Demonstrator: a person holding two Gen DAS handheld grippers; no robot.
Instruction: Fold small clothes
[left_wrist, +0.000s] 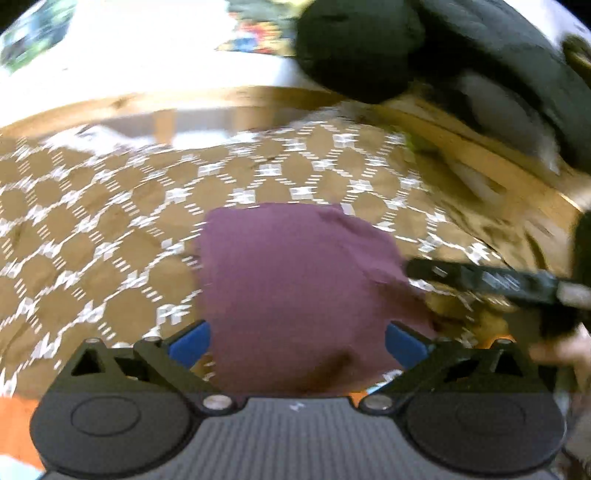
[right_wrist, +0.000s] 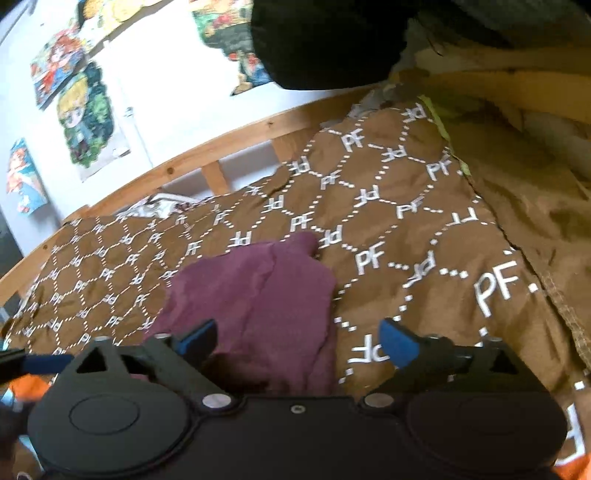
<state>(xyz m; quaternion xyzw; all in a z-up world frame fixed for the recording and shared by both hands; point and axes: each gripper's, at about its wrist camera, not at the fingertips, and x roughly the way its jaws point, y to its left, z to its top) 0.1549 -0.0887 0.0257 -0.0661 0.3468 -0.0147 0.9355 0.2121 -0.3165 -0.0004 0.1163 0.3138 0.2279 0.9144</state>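
Soft, light maroon cloth (right_wrist: 266, 291) near bedspread (right_wrist: 388, 206) front edge; best pinched at hem corners; left gripper (left_wrist: 297, 341) and right gripper (right_wrist: 297, 341) both spread wide, empty

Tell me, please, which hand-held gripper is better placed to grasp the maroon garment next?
Probably the left hand-held gripper: it is open with the maroon garment centred between its fingers. The right hand-held gripper, also open, sits over the garment's right edge and the brown bedspread.
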